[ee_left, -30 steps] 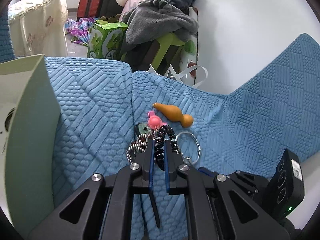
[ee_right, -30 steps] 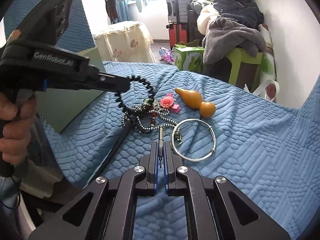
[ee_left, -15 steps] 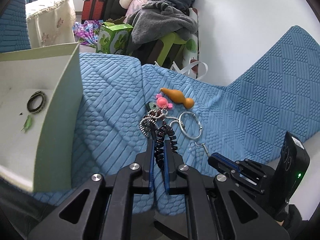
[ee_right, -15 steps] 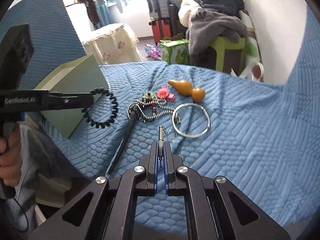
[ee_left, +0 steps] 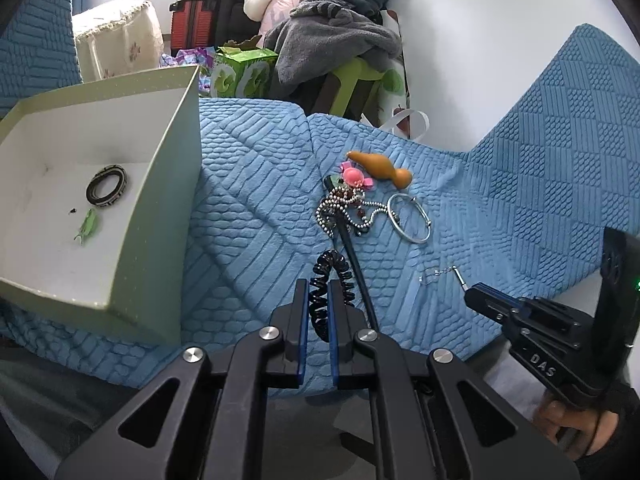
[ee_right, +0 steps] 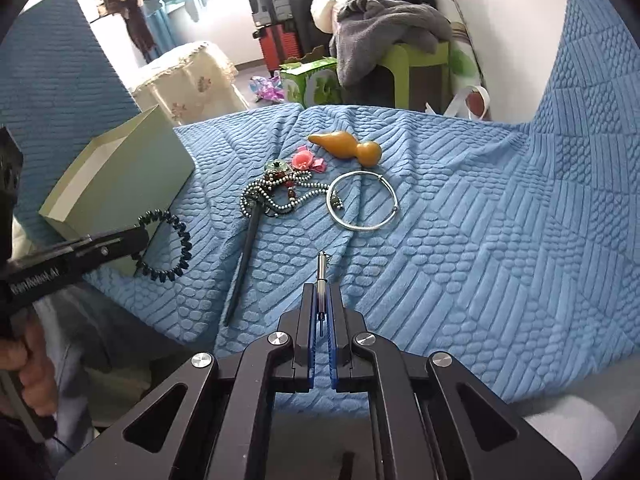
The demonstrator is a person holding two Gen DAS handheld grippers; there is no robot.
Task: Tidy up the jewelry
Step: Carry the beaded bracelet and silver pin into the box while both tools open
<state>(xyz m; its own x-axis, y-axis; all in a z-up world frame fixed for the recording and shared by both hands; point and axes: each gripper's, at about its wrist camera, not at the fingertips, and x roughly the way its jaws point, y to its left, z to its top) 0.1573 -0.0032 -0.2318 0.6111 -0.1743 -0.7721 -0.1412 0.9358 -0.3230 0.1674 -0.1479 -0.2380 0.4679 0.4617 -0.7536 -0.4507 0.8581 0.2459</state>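
My left gripper (ee_left: 319, 300) is shut on a black beaded bracelet (ee_left: 334, 276), held above the blue sofa cover near the pale green box (ee_left: 160, 208); it also shows in the right wrist view (ee_right: 168, 248). The box holds a dark ring bangle (ee_left: 107, 184) and a small green piece (ee_left: 86, 226). My right gripper (ee_right: 320, 300) is shut on a thin silver pendant (ee_right: 321, 268). On the cover lie a silver bangle (ee_right: 362, 200), a bead necklace (ee_right: 276, 196), a pink flower clip (ee_right: 304, 159), an orange gourd (ee_right: 348, 146) and a black stick (ee_right: 246, 256).
The blue sofa back (ee_left: 560, 140) rises at the right. Beyond the seat edge stand a green carton (ee_left: 240, 76), a pile of clothes (ee_left: 336, 36) on a green stool, suitcases and a cloth-covered stand (ee_left: 120, 36).
My left gripper has lifted the black bracelet off the jewelry pile and pulled back toward the box, whose inside now shows. My right gripper has drawn back a little with the pendant.
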